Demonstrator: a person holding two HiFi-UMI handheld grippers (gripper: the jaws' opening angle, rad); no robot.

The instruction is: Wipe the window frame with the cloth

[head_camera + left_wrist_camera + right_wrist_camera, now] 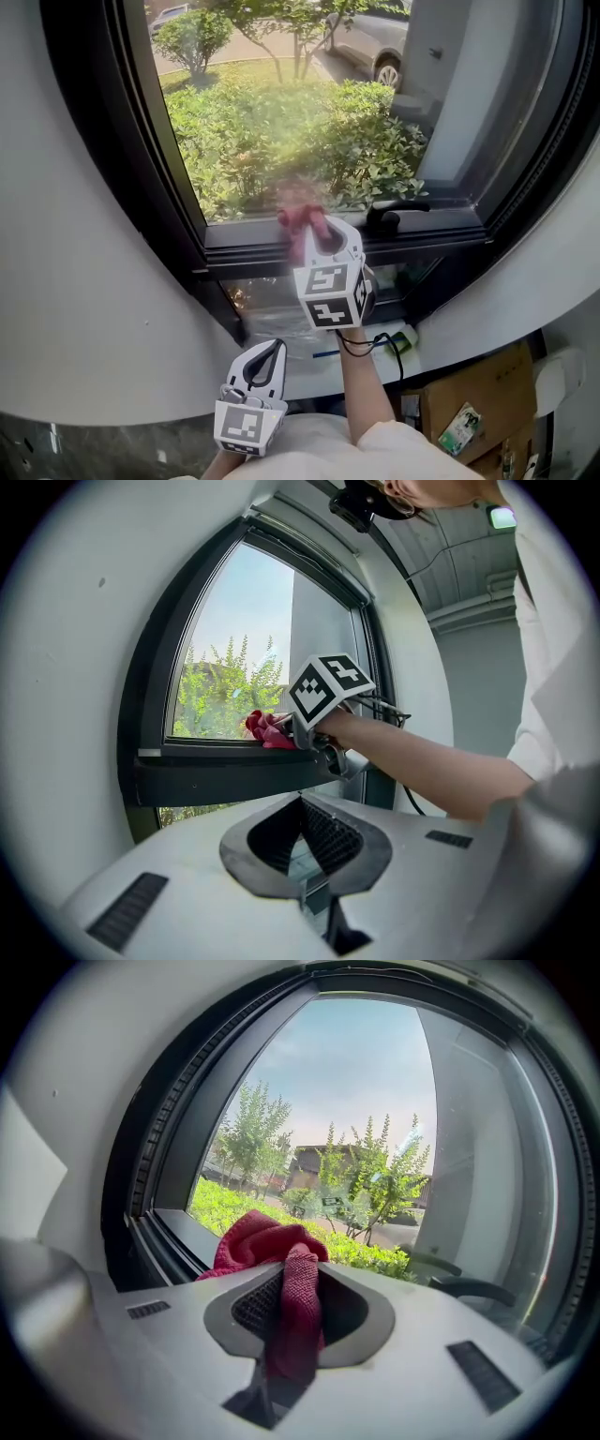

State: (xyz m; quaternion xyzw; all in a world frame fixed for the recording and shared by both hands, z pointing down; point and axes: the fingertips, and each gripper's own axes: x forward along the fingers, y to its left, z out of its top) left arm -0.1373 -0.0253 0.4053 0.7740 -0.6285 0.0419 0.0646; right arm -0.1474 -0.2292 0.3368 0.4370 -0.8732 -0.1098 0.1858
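Observation:
The red cloth [298,217] is bunched on the bottom rail of the dark window frame [262,251]. My right gripper [315,229] is shut on it and presses it against the rail near the glass. In the right gripper view the cloth [267,1241] hangs down through the shut jaws of the right gripper [289,1288], with the sill of the frame [178,1232] just beyond. My left gripper [277,349] hangs low and to the left, away from the window, shut on nothing. From the left gripper [302,808] I see the cloth [265,730] on the frame [225,771].
A black window handle [396,217] sits on the rail just right of the cloth. White wall [84,281] curves round the left of the frame. A cardboard box [478,389] lies low at the right. Shrubs [281,131] and a parked car [370,37] are outside.

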